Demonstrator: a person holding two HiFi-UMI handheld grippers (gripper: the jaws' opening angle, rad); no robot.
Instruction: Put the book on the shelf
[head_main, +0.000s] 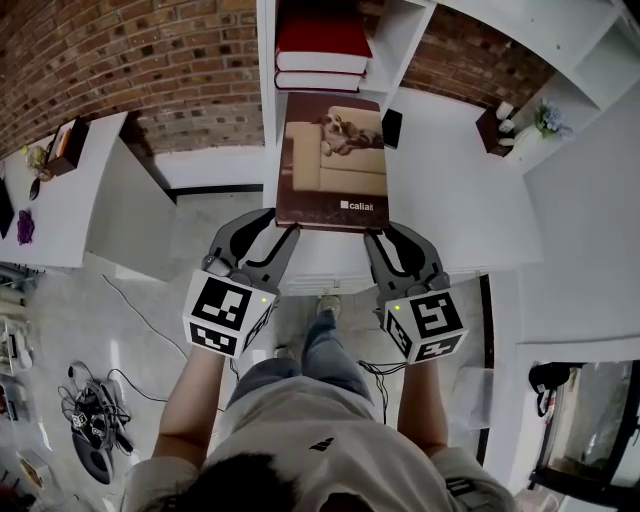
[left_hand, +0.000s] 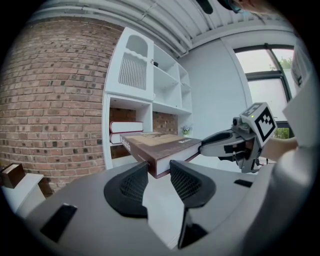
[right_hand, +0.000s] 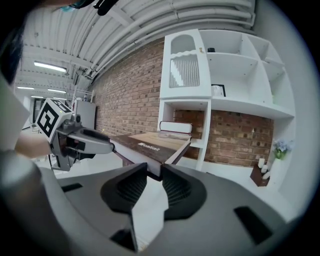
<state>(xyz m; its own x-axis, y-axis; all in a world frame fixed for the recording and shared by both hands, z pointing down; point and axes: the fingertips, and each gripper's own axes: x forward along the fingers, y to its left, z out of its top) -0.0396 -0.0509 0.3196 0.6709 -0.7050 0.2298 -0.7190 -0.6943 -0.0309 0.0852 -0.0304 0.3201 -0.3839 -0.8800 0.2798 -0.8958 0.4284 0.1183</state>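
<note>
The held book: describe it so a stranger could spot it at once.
Find the white shelf unit against the brick wall; two red books lie stacked in one cubby. Before it, the left gripper and right gripper hold a book level. Unlike the red pair, it is brown, its cover showing a dog on a sofa.

Brown book (head_main: 330, 175), red-brick wall (head_main: 150, 60)

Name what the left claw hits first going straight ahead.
The left claw grips the book; beyond it, probably the shelf cubby with stacked books, depth unclear.
</note>
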